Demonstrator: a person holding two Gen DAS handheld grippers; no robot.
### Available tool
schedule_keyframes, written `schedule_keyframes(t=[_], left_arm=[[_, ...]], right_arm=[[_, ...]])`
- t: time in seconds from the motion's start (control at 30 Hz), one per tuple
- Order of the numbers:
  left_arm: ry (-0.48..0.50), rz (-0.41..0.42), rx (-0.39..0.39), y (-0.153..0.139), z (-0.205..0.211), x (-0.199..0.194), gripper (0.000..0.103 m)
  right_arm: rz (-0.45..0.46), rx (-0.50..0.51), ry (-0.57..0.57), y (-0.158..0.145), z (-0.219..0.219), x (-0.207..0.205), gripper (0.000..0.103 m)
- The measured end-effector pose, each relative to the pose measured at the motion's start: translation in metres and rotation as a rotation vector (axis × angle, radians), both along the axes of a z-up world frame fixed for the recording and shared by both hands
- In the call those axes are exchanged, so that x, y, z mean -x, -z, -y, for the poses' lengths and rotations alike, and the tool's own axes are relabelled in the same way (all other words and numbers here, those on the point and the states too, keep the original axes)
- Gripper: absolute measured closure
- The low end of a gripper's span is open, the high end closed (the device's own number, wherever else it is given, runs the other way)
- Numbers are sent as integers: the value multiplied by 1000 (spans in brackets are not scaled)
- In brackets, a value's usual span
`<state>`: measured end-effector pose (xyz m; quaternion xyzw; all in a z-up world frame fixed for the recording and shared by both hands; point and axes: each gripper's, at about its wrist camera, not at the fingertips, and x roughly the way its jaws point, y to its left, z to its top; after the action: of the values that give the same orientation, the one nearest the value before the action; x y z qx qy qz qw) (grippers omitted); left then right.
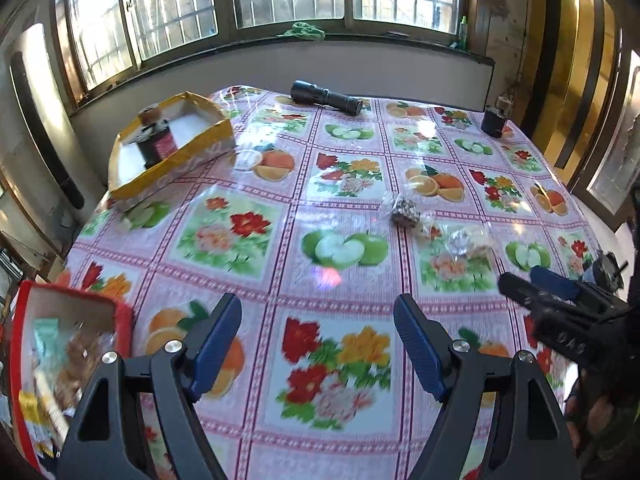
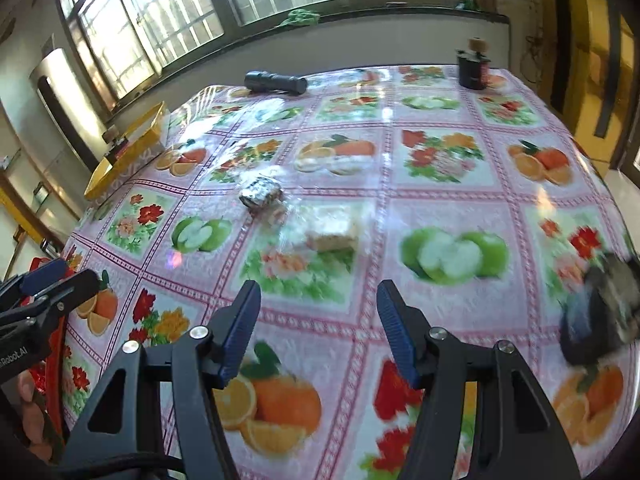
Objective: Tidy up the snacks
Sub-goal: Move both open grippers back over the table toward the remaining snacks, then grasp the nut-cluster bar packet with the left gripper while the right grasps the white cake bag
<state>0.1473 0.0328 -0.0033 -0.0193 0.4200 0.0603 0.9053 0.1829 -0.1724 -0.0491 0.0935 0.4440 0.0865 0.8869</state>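
Two clear-wrapped snacks lie mid-table: a dark nutty one (image 1: 405,210) (image 2: 260,194) and a pale cake-like one (image 1: 466,245) (image 2: 332,236). A red box (image 1: 68,360) with several snack packets sits at the near left. My left gripper (image 1: 318,344) is open and empty above the cloth, beside the red box. My right gripper (image 2: 318,328) is open and empty, a short way in front of the pale snack. The right gripper also shows at the right edge of the left wrist view (image 1: 560,300), and the left gripper at the left edge of the right wrist view (image 2: 44,292).
A yellow box (image 1: 172,156) holding a dark jar stands at the far left. A black flashlight (image 1: 326,97) lies at the far edge. A dark jar (image 1: 495,118) stands at the far right. A blurred dark object (image 2: 604,312) sits at the near right edge.
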Motion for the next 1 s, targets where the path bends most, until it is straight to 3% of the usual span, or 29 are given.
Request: schedule_keyframes(t=[0.3,0.4,0.5,0.57,0.77,1.0], left_arm=[[-25,-59,136,12,0,-63,25],[-36,-62,165,14,6,-83,25],[-33,-50,144,14,19,-100,25],[-18,-47,122,17,31,-108,25],[8,-54,29,30,55,-126,24],[-57,-96,59,51,52,-148,25]], right_arm=[[-80,75,21,26,-10,-62,35],[-66,128,10,31,-14,-67,35],[-51,148,2,31,-12,-66,49],[-47,104,0,29,-3,-63,61],[-16,55,11,16,15,-46,72],[-19,33,-9,11,18,-40,77]])
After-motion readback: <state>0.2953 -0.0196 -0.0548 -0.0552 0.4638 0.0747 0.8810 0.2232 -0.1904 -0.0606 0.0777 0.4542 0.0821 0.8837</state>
